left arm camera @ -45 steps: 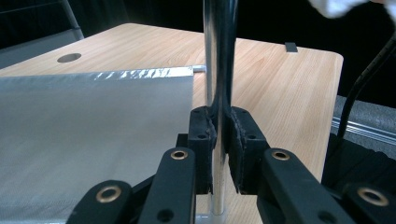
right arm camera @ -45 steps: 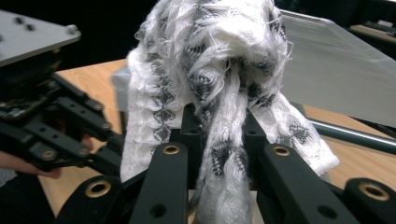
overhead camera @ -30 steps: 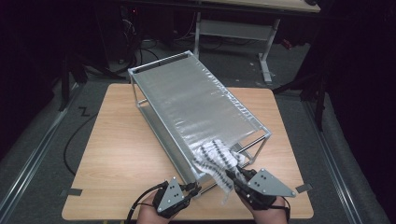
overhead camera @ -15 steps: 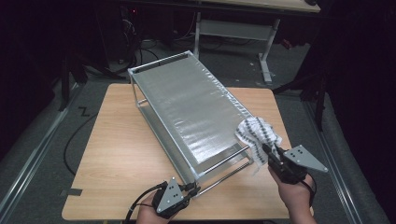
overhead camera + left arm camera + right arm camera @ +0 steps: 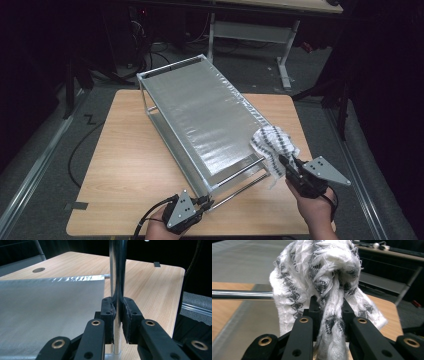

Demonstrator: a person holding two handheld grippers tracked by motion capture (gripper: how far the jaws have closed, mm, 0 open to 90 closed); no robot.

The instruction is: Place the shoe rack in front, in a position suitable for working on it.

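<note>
Right gripper view: right gripper (image 5: pixel 329 315) jaws clench a black-and-white knitted cloth (image 5: pixel 322 272), bunched above them at the rack's (image 5: pixel 200 107) near corner. Left gripper (image 5: pixel 118 315) jaws clamp the rack's chrome post (image 5: pixel 117 270) over the tabletop (image 5: pixel 130 165).

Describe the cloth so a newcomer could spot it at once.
Start at the metal rack on the wooden table. At its near right corner, the right hand-held gripper pinches a bunched cloth. It is the one soft item: white weave with dark patterning.

Wooden table (image 5: pixel 130 165); second desk frame (image 5: pixel 285 45) behind; floor cable (image 5: pixel 75 150).
</note>
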